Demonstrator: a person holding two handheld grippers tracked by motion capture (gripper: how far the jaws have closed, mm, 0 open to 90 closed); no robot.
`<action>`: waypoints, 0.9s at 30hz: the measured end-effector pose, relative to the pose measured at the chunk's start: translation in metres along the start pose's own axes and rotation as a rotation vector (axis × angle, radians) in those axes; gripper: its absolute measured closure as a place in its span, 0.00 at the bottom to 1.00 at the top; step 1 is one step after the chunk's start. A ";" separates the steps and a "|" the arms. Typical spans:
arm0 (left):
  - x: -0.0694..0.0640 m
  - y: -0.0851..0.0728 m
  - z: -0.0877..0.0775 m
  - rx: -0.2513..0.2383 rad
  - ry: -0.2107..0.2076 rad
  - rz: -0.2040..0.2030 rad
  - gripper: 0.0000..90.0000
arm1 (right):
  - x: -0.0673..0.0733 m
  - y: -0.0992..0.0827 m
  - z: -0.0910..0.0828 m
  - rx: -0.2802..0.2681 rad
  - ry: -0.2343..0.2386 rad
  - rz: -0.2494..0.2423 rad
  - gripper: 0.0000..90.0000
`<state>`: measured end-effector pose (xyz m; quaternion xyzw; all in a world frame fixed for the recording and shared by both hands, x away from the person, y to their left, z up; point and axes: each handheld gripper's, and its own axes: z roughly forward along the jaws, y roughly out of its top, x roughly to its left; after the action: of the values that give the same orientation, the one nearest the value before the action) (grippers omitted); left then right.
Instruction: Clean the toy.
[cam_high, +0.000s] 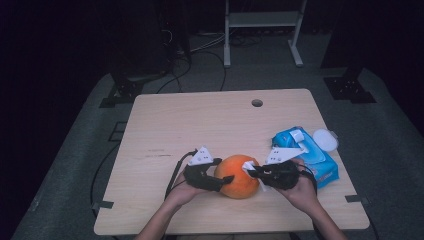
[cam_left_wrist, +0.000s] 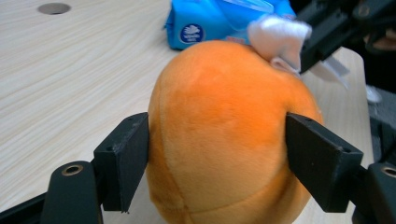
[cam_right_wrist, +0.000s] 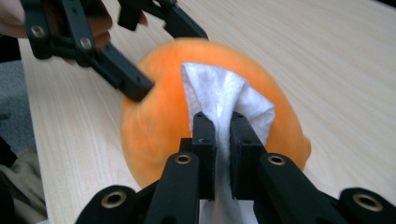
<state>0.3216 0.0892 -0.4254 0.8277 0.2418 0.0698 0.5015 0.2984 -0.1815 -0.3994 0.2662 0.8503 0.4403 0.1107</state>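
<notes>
Orange plush fruit (cam_high: 240, 176) being held and wiped near the worktop's (cam_high: 200, 120) front edge.
Left gripper (cam_high: 226, 181) jaws are clamping its sides; right gripper (cam_high: 248, 171) jaws, together on a white wipe (cam_right_wrist: 224, 98), are pressing it against the fruit; blue wipes pack (cam_high: 305, 150) lying beyond.

A dim lab or recording room: a pale wooden table (cam_high: 165, 125) stands on grey carpet (cam_high: 75, 150), with loose cables (cam_high: 210, 55), black stand feet (cam_high: 345, 87) and a white metal frame (cam_high: 262, 20) behind it.
</notes>
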 end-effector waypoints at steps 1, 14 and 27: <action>0.000 0.000 0.000 0.000 -0.007 0.004 0.27 | 0.001 0.000 0.000 -0.003 0.005 0.005 0.91; 0.002 -0.004 -0.003 0.033 -0.010 0.073 0.28 | 0.012 0.004 0.006 -0.001 0.028 -0.044 0.91; 0.004 -0.006 -0.006 -0.013 -0.039 0.112 0.21 | 0.012 -0.002 0.011 0.019 0.015 -0.044 0.91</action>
<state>0.3210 0.0979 -0.4285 0.8379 0.1847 0.0830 0.5068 0.2923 -0.1676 -0.4067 0.2454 0.8608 0.4317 0.1113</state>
